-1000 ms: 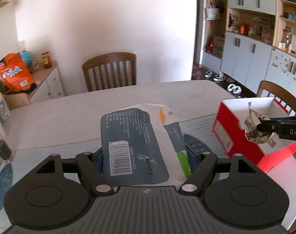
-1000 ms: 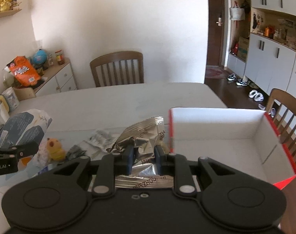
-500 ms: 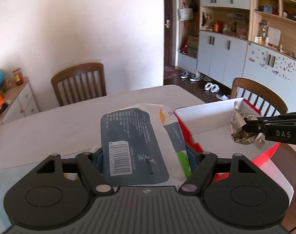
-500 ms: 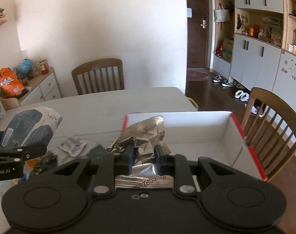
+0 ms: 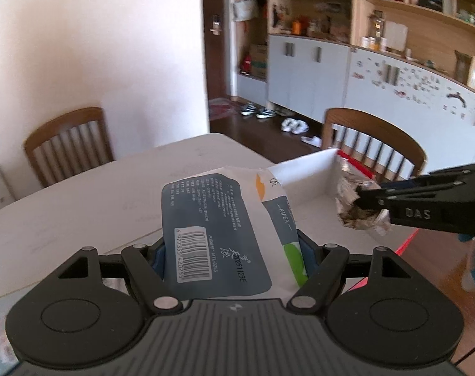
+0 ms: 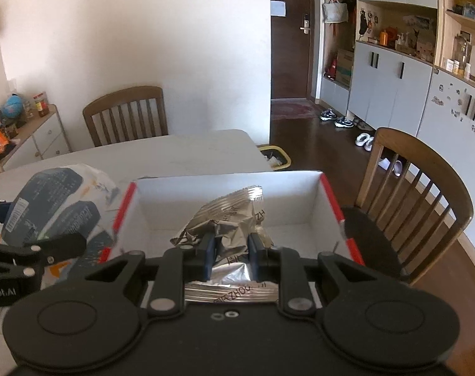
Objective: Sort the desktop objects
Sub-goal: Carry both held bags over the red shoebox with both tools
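Note:
My left gripper [image 5: 231,244] is shut on a soft tissue pack [image 5: 212,228], blue-grey and white with a barcode, held above the table just left of the box. In the right wrist view the same tissue pack [image 6: 52,200] hangs at the left, with the left gripper [image 6: 46,247] below it. My right gripper [image 6: 229,250] is shut on a crumpled silver foil wrapper [image 6: 228,216], held over the inside of a white cardboard box with red outer walls [image 6: 300,194]. From the left wrist view the wrapper [image 5: 356,206] and right gripper [image 5: 372,200] hang over the box [image 5: 309,178].
The white table [image 6: 181,150] runs back to a wooden chair [image 6: 126,112]. A second wooden chair [image 6: 416,194] stands right beside the box. A yellow bin [image 6: 275,156] sits on the floor past the table's end. Cabinets [image 6: 391,84] and shoes line the far right.
Both grippers have swung to the right with their loads. The wrapper went from the box's left edge to over its inside, and the tissue pack has come up to the box's left wall.

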`<state>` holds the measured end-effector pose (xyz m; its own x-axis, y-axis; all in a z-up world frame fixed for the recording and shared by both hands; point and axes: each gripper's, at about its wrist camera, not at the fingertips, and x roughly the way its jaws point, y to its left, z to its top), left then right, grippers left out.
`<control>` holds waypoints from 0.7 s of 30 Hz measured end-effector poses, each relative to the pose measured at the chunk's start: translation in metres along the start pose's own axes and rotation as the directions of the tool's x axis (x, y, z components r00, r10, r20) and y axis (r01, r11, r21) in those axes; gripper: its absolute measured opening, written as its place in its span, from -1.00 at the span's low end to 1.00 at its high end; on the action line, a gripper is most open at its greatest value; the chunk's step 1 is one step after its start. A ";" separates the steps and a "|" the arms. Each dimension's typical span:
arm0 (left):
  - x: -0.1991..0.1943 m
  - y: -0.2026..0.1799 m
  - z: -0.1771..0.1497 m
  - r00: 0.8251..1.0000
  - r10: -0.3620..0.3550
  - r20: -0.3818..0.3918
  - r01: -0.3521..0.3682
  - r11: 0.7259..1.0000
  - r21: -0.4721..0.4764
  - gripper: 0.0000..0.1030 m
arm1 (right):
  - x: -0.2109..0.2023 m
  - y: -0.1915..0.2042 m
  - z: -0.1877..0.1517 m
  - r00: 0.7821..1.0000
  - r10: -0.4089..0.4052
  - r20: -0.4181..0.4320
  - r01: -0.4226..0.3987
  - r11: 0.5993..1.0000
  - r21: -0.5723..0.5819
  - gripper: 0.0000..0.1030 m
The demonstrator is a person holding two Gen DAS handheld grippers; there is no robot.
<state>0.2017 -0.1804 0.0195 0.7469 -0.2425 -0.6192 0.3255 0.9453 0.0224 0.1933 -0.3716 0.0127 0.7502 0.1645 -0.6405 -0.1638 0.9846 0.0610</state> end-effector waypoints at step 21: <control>0.116 -0.030 0.010 0.963 -0.124 -0.240 0.157 0.980 0.124 0.48 | 0.053 -0.036 -0.003 0.990 0.011 -0.140 -0.017 0.999 -0.048 -0.58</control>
<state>0.2846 -0.2394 -0.0452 0.5393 -0.2981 -0.7876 0.5078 0.8612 0.0217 0.2373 -0.3990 -0.0256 0.6516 0.1651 -0.7404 -0.2074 0.9776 0.0354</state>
